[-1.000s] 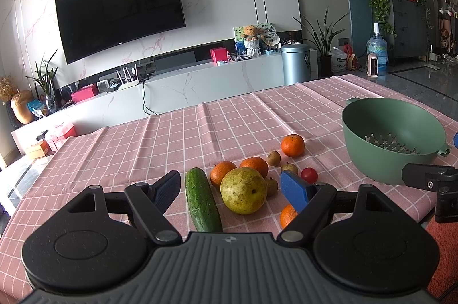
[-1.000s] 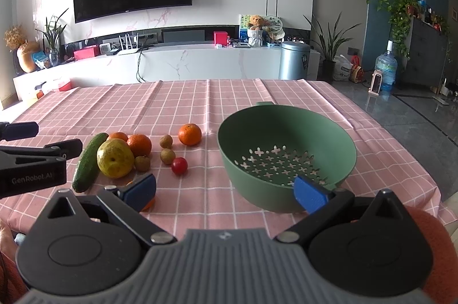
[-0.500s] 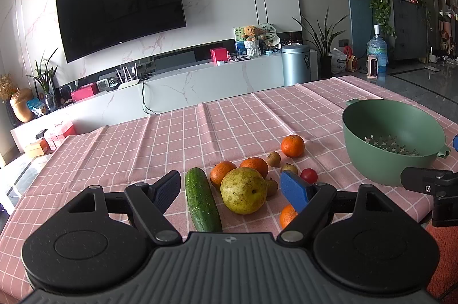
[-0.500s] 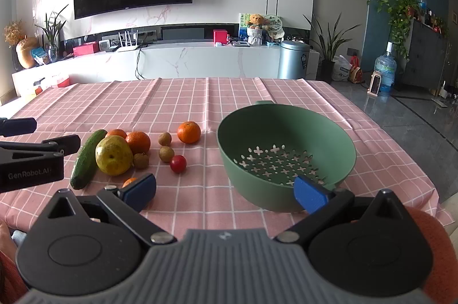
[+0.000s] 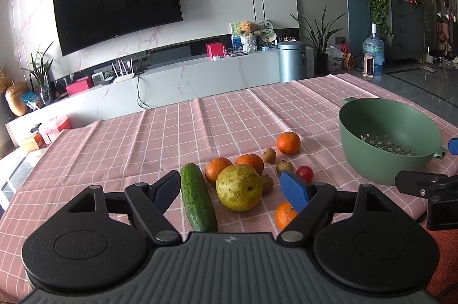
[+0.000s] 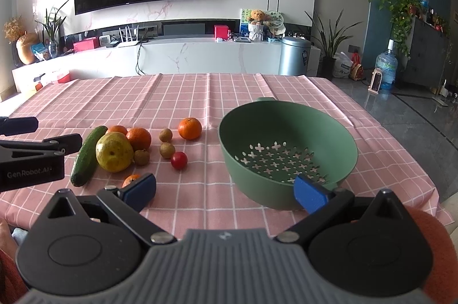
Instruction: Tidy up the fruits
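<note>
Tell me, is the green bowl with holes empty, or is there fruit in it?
Empty. Inside the green bowl only its cross-shaped holes show; the fruit, like the pear, lies outside on the tablecloth.

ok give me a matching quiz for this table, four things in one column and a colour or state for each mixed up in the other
Things:
1. cucumber
2. colander
3. cherry tomato
4. left gripper

Colour or state:
a. small, round, red
b. open, holding nothing
c. long, dark green, lying flat
d. pale green, empty

Pairs: 1-c, 2-d, 3-a, 4-b
</note>
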A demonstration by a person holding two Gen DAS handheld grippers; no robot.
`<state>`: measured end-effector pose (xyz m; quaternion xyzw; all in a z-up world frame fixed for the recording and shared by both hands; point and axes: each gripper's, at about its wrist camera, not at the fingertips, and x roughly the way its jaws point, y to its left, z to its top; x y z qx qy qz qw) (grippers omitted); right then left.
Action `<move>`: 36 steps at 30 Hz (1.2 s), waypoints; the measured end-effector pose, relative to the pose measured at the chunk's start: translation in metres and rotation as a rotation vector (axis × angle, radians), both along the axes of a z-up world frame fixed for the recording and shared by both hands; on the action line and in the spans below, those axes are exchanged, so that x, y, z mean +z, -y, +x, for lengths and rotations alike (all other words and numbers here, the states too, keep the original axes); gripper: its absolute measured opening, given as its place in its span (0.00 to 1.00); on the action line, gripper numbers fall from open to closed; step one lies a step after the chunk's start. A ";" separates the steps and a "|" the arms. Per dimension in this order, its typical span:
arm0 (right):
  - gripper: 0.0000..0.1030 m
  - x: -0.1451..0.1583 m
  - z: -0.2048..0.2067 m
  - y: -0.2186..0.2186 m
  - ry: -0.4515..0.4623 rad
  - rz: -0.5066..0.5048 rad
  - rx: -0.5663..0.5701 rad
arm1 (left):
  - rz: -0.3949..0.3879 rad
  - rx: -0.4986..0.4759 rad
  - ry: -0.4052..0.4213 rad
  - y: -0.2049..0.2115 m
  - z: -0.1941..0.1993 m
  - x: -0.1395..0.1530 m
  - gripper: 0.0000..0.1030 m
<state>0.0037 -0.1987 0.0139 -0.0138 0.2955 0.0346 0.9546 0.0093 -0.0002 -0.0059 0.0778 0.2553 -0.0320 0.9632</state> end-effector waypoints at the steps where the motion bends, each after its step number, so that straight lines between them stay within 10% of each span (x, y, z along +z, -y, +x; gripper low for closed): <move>1: 0.96 0.000 0.002 -0.001 -0.008 0.004 0.004 | -0.015 0.002 -0.016 -0.002 0.002 0.000 0.87; 14: 0.71 -0.003 0.056 -0.043 -0.090 0.112 0.189 | -0.195 0.091 -0.313 -0.049 0.057 0.007 0.49; 36: 0.66 -0.057 0.144 -0.124 -0.202 0.181 0.342 | -0.417 0.156 -0.455 -0.097 0.137 -0.046 0.46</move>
